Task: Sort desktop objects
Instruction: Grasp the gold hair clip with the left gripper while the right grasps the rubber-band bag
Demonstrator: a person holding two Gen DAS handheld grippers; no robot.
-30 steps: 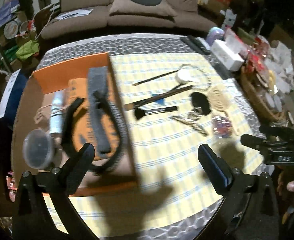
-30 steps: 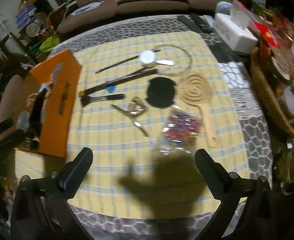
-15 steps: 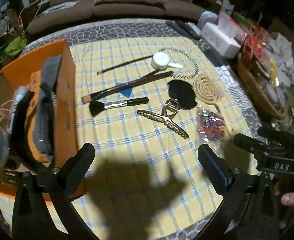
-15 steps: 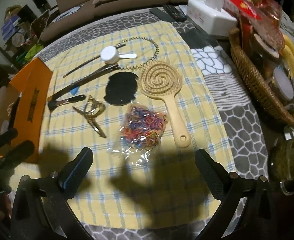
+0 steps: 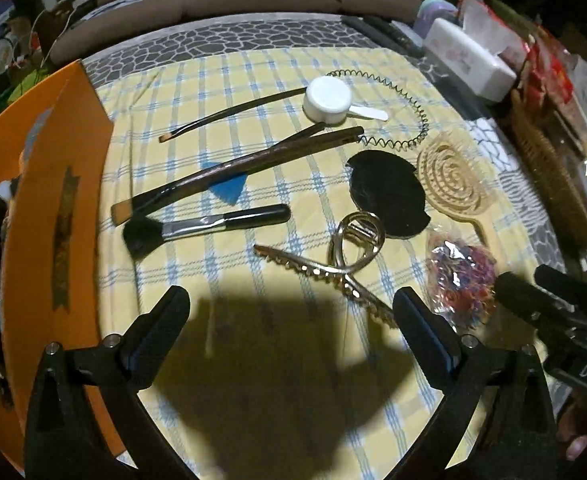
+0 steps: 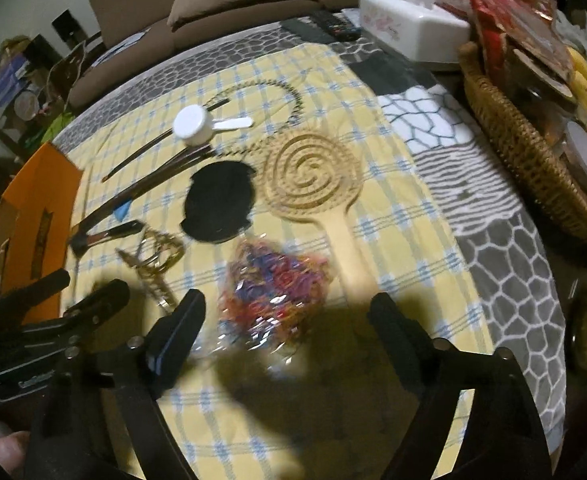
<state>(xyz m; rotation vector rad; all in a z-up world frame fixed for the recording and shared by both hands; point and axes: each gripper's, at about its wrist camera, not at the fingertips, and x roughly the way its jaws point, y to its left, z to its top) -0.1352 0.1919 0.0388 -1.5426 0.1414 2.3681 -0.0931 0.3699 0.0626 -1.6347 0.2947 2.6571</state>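
Orange box [image 5: 49, 216] left of left tool [image 5: 289, 312], cut off by frame edge, contents hidden. Left tool spread, empty, gold hair clip [image 5: 333, 268] just ahead. Right tool [image 6: 289, 316] jaws just narrowed, not gripping; blurred bag of hair ties [image 6: 273, 280] between tips.

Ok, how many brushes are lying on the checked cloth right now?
4: a thin liner brush farthest back, a long brown-handled brush before it, a fluffy black brush nearest, and a spiral hairbrush on the right.
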